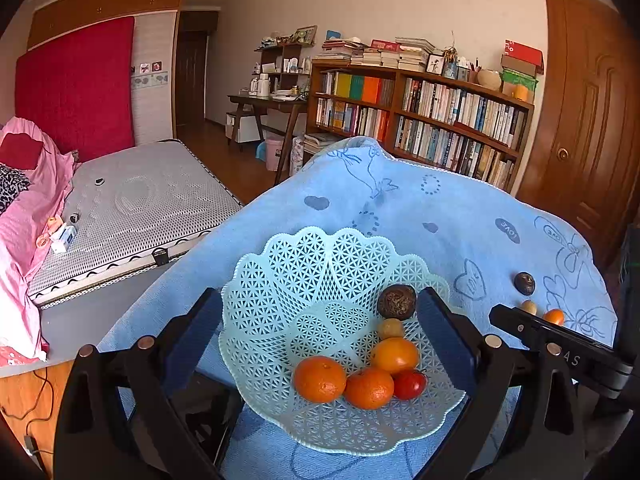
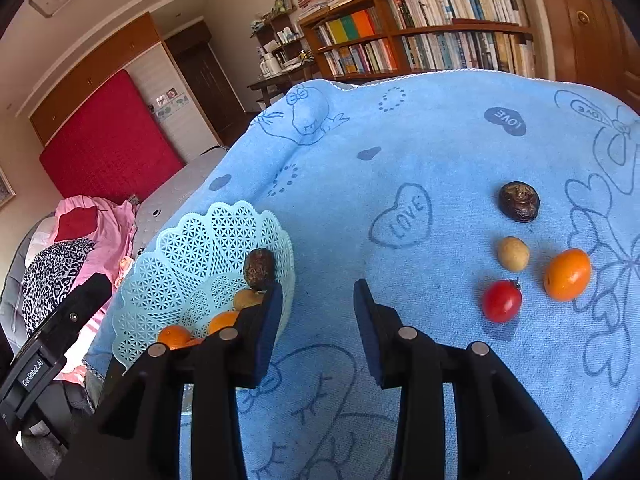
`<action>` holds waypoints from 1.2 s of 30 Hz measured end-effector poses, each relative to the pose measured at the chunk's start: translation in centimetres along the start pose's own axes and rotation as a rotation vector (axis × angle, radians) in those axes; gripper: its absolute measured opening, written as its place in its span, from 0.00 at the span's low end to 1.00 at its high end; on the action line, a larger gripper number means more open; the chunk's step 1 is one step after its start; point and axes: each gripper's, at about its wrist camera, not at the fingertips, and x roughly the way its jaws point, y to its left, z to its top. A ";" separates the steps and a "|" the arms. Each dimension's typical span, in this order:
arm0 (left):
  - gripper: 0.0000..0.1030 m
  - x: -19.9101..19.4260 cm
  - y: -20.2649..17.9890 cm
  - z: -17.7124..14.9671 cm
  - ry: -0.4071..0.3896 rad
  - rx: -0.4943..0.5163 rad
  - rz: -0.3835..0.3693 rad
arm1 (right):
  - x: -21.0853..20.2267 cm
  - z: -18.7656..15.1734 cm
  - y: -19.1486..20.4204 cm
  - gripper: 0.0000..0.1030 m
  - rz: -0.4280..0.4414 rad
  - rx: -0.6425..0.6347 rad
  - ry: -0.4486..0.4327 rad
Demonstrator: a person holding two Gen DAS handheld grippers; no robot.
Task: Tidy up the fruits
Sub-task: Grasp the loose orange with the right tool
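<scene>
Blue towel [image 2: 440, 152] under both open, empty hand-held grippers; bookshelf [image 1: 420, 120] behind.

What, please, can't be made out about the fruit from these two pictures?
- Left wrist view: the right gripper hides the red tomato on the towel.
- Right wrist view: that gripper's finger and the basket wall cover most of the basket's fruit.

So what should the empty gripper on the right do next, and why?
Probably swing the right gripper toward the small red cherry tomato, the nearest loose fruit. Its jaws are open and hold nothing, while four fruits lie on the blue printed towel outside the pale green lattice plastic basket, which already holds several.
</scene>
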 end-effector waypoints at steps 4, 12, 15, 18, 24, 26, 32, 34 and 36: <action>0.96 0.0 0.0 -0.1 0.002 -0.001 -0.002 | -0.2 0.0 -1.0 0.45 -0.028 0.015 -0.007; 0.96 0.1 -0.1 -0.2 0.004 0.001 -0.003 | -0.9 -0.2 -3.8 0.57 -0.092 0.067 -0.021; 0.96 0.0 -0.5 -0.4 0.004 0.007 -0.006 | -1.3 -0.3 -5.1 0.58 -0.116 0.092 -0.028; 0.96 0.0 -1.0 -0.6 0.006 0.011 -0.008 | -1.7 -0.3 -6.3 0.58 -0.141 0.109 -0.034; 0.96 0.0 -1.4 -0.7 0.009 0.014 -0.010 | -2.9 -0.6 -9.4 0.58 -0.204 0.140 -0.046; 0.96 0.1 -1.7 -0.8 0.011 0.017 -0.012 | -3.3 -0.7 -10.6 0.58 -0.224 0.158 -0.047; 0.96 0.1 -2.8 -1.2 0.019 0.042 -0.022 | -4.0 -0.6 -12.9 0.58 -0.277 0.178 -0.058; 0.96 0.1 -3.1 -1.3 0.021 0.048 -0.026 | -3.9 -0.2 -13.4 0.58 -0.292 0.186 -0.062; 0.96 0.1 -3.3 -1.3 0.022 0.052 -0.029 | -3.5 0.3 -13.8 0.58 -0.300 0.190 -0.063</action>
